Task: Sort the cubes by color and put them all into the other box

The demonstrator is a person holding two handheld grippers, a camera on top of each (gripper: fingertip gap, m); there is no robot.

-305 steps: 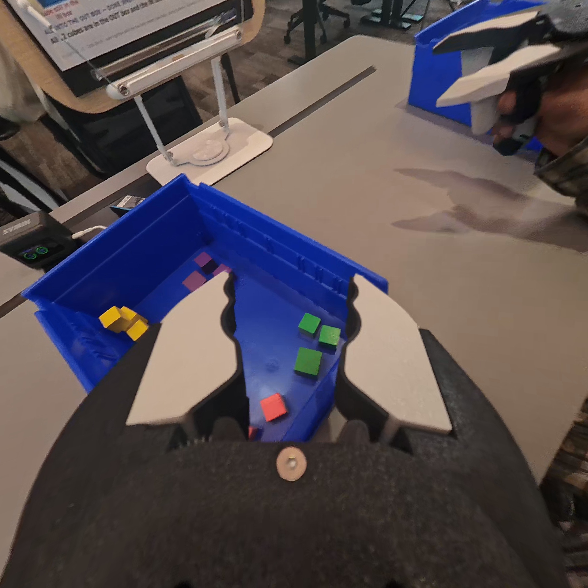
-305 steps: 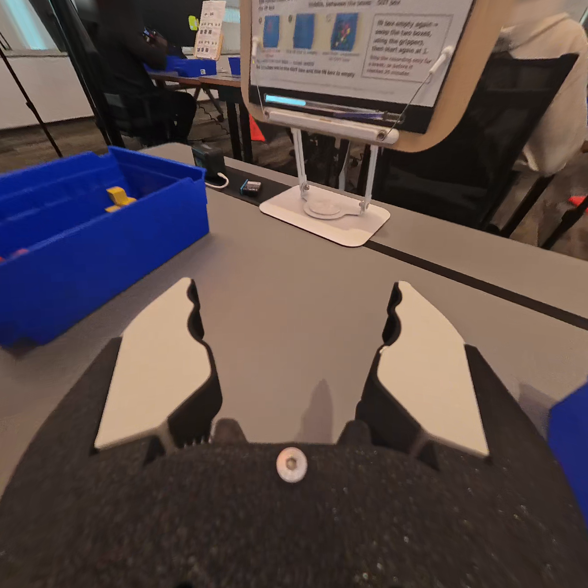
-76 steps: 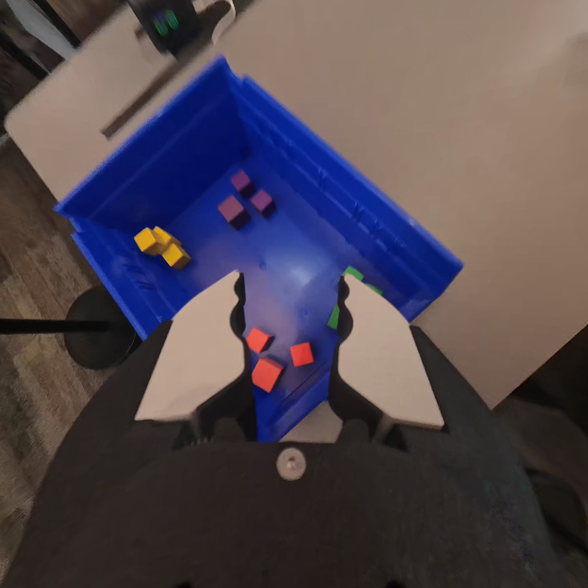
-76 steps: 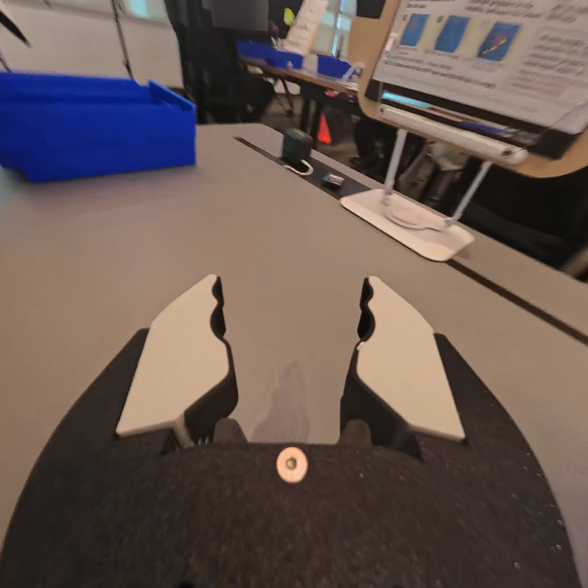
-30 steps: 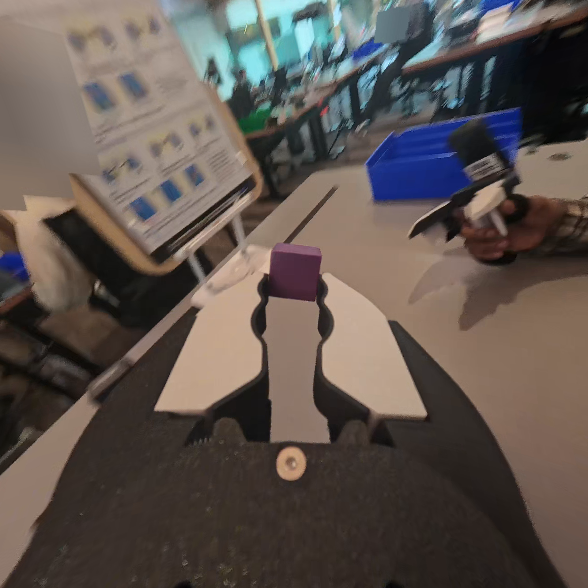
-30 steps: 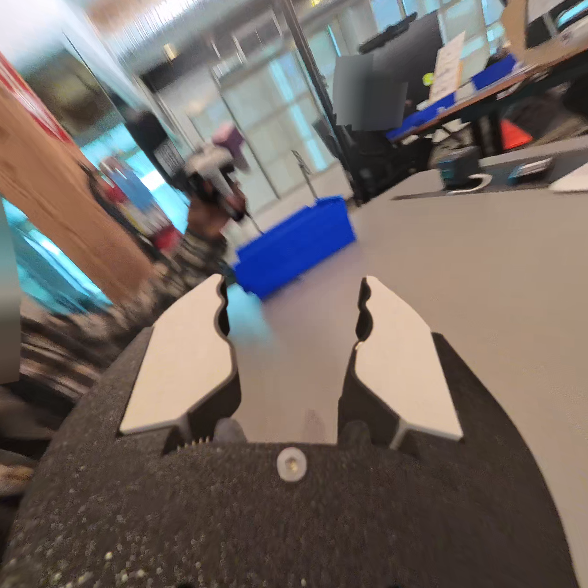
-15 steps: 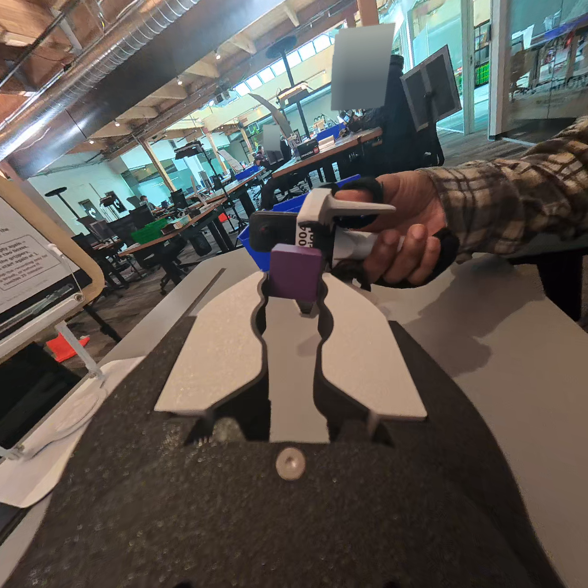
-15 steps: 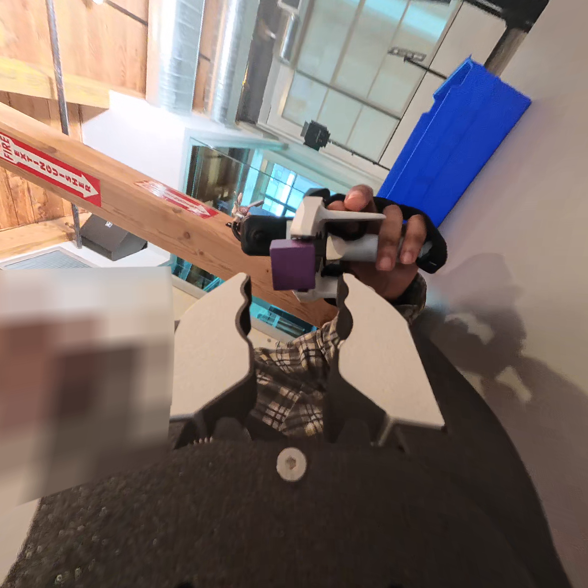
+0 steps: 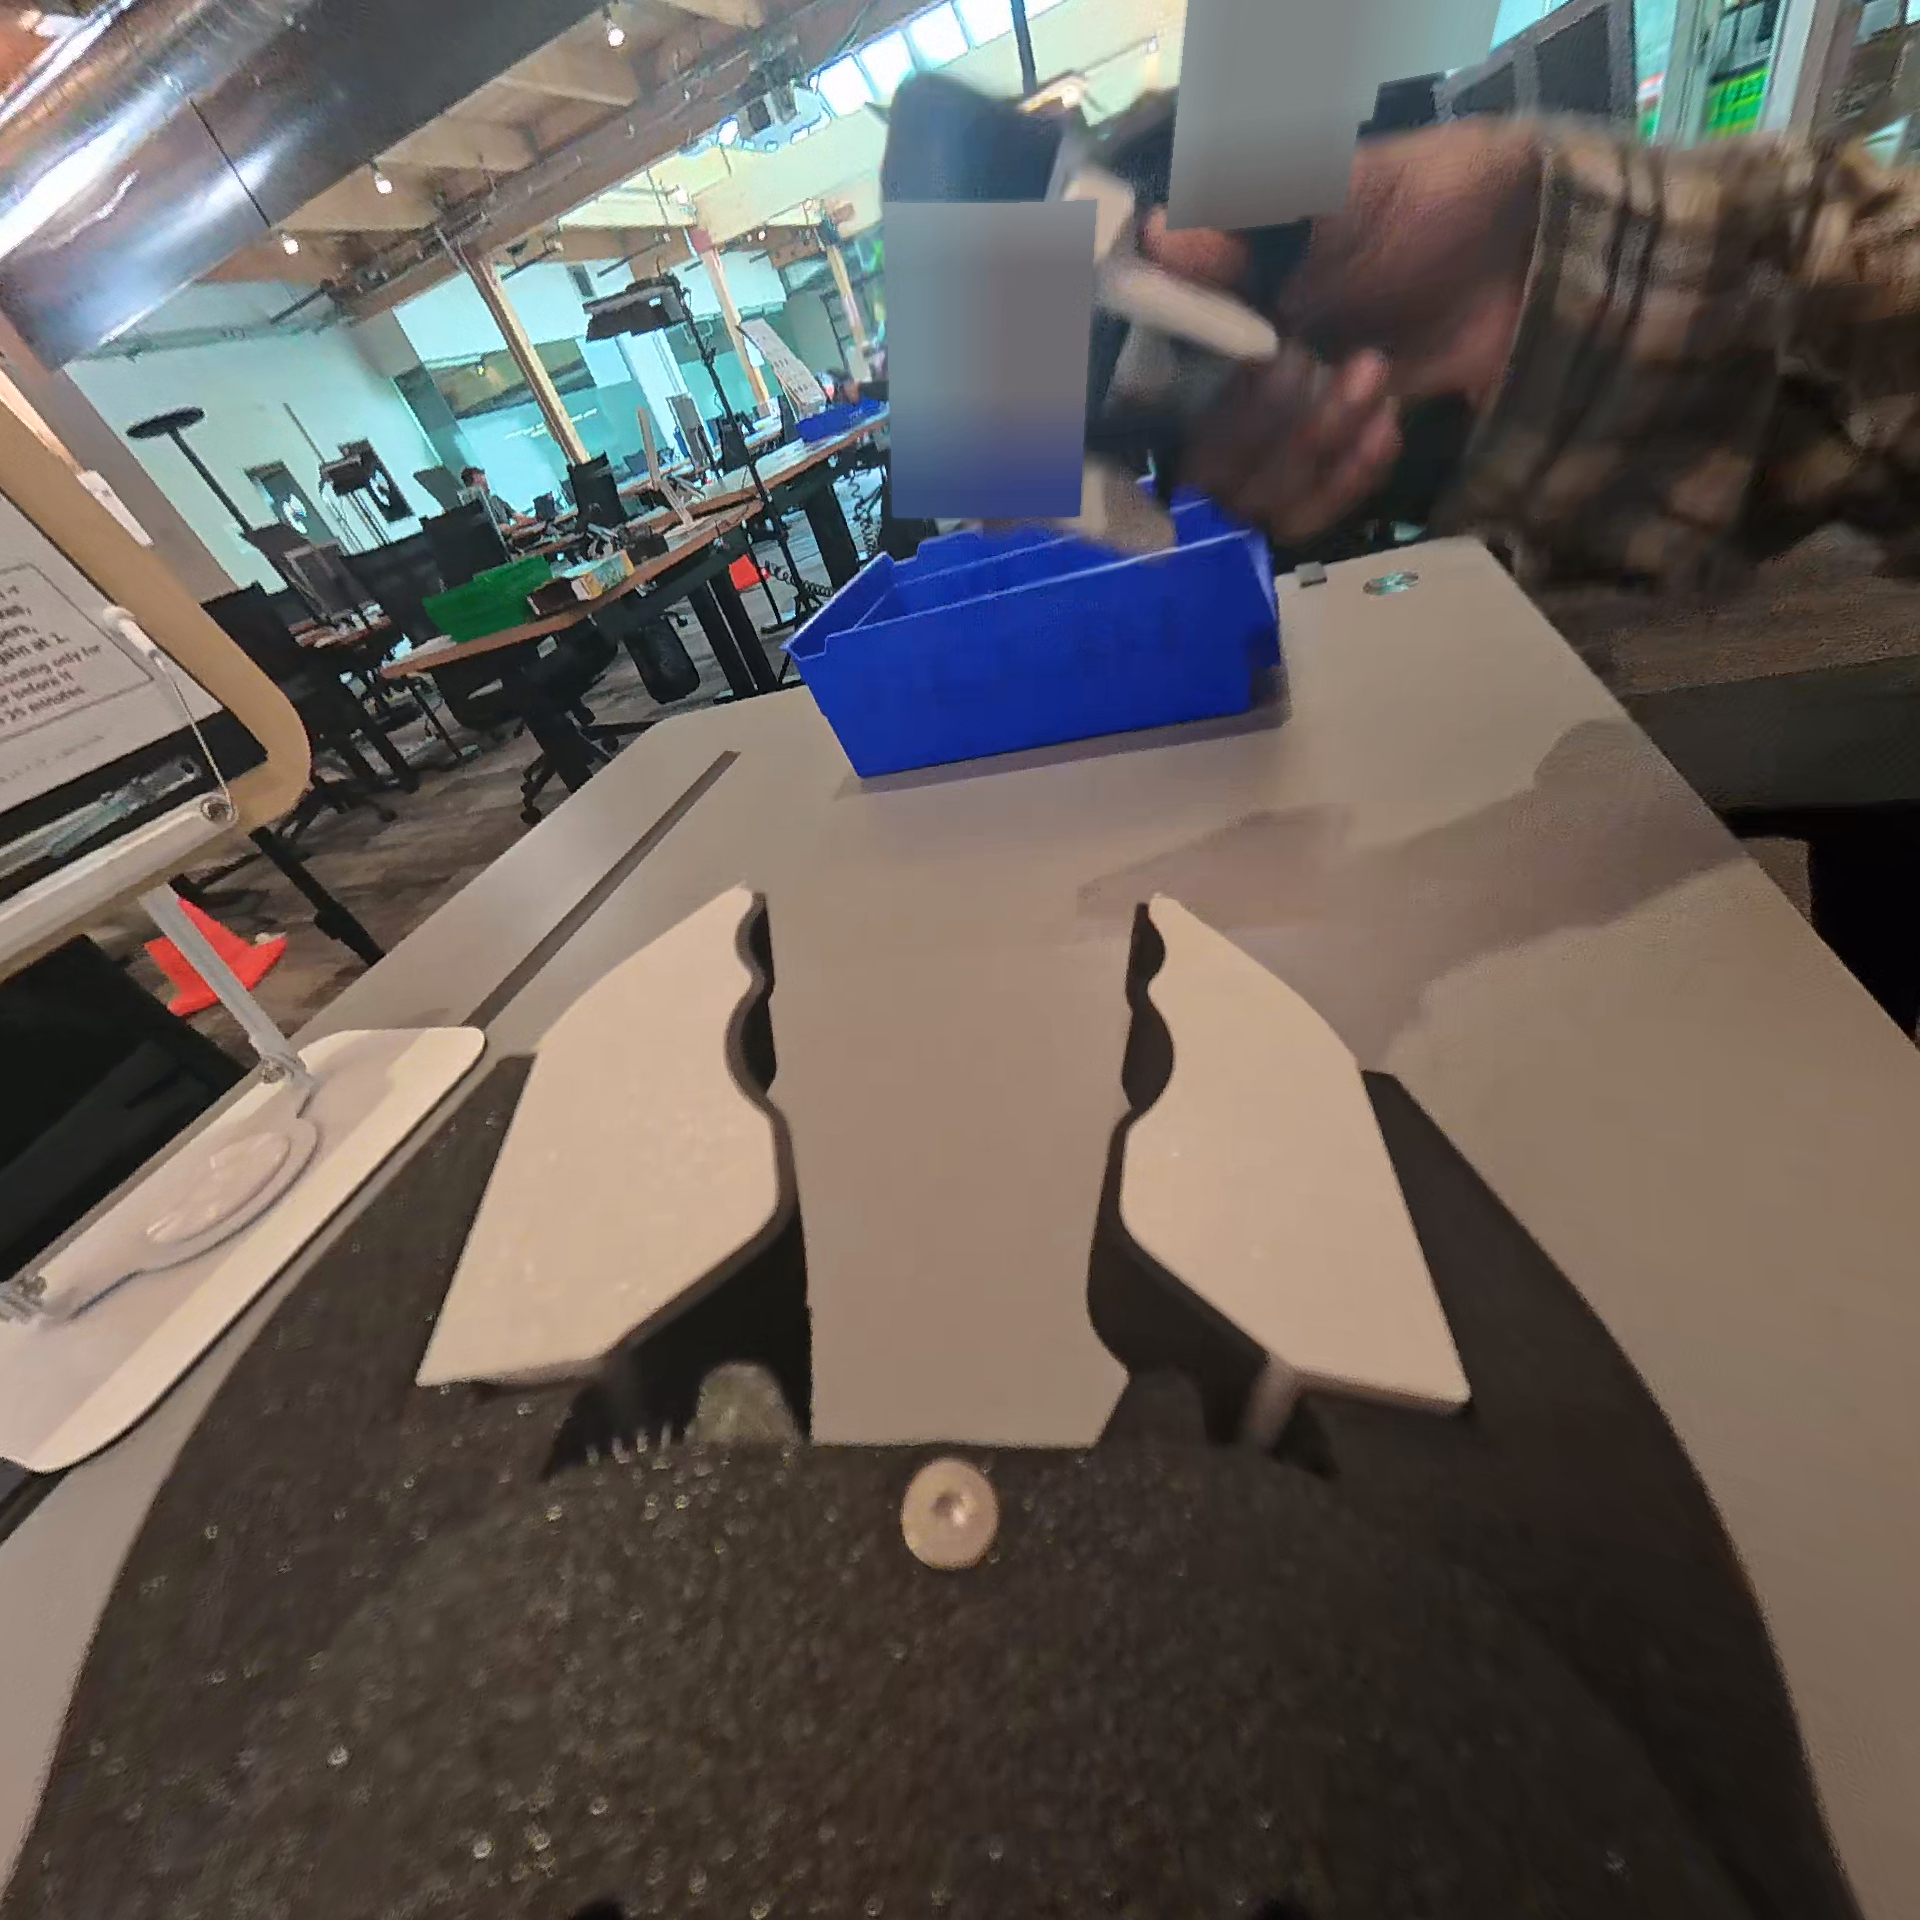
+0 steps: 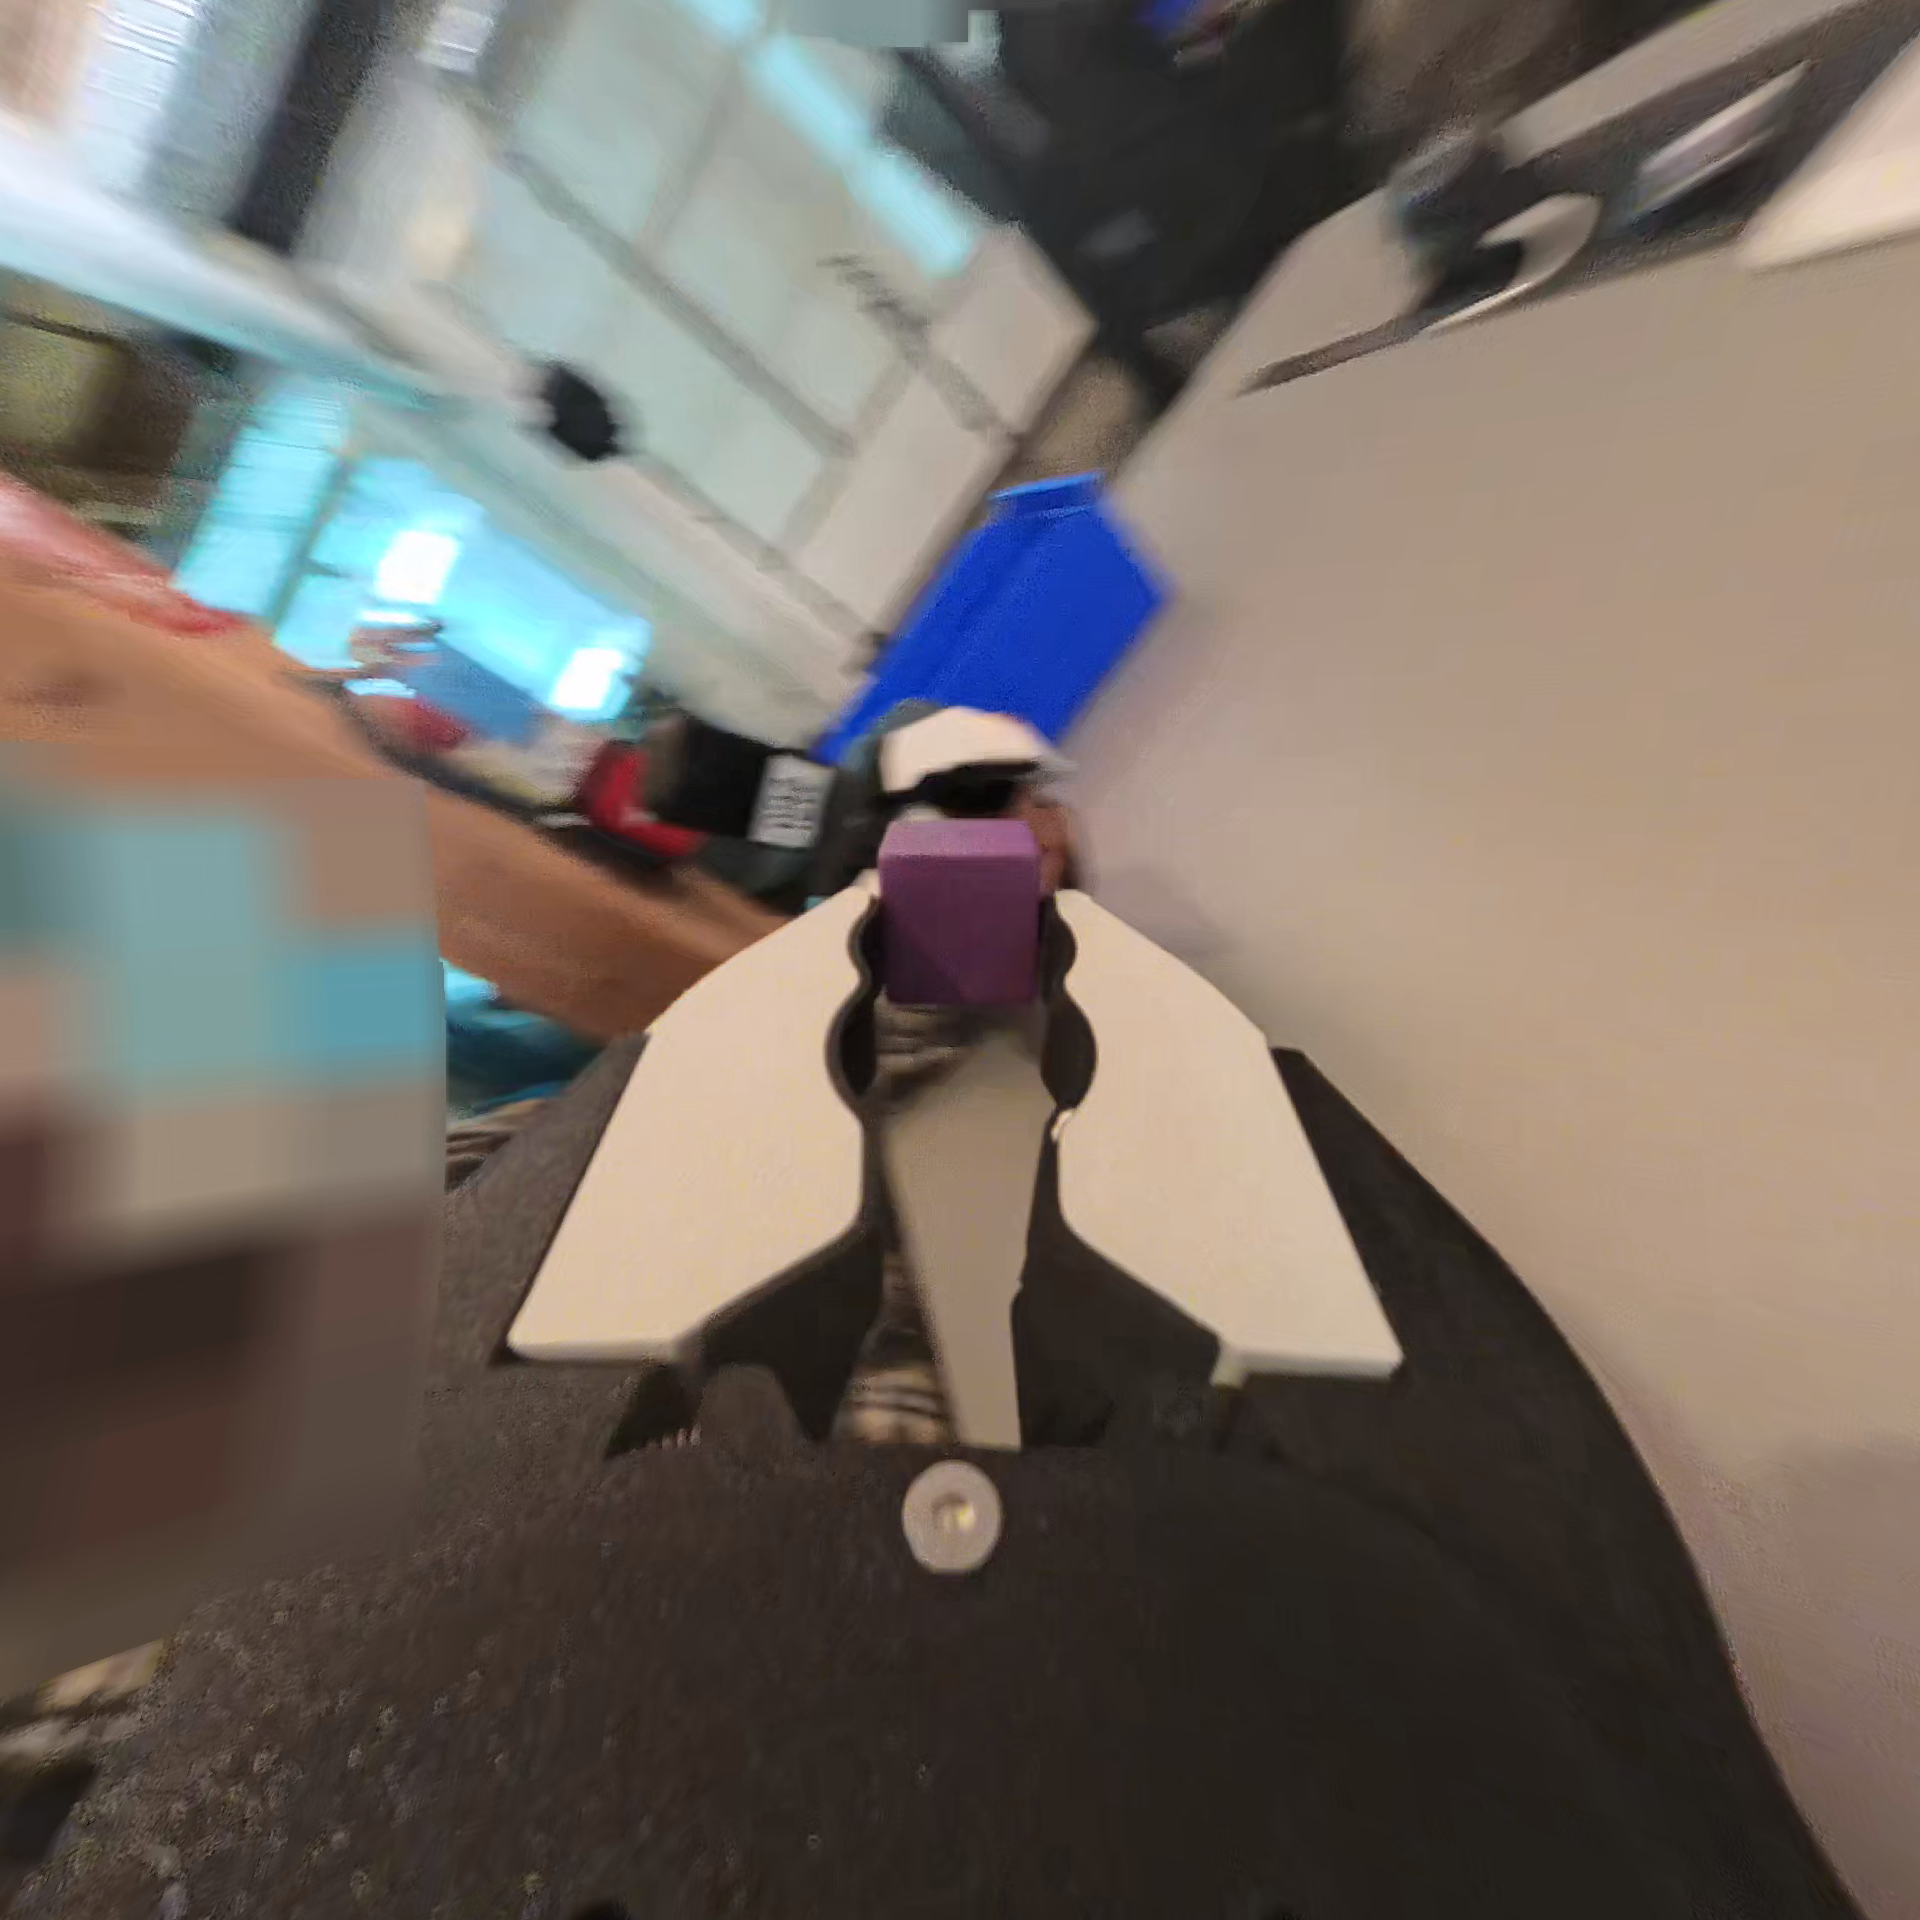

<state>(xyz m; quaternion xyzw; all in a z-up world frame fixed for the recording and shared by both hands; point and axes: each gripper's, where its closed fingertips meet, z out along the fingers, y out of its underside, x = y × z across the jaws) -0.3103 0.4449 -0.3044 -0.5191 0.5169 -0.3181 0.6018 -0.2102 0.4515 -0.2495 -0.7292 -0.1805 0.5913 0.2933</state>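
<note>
Purple cube (image 10: 958,925) pinched tight between the right gripper (image 10: 961,935) tips, center of the blurry right wrist view, blue box (image 10: 997,613) just above it. Left gripper (image 9: 951,925) spread wide with nothing in it, lower center over gray table (image 9: 1351,935). Another blue box (image 9: 1039,655) upper center. Printed sign (image 9: 62,665) at left edge, writing skipped.

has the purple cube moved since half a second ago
Yes. The purple cube has passed from the left gripper, now open over the grey table, into the right gripper, shut on it.
</note>
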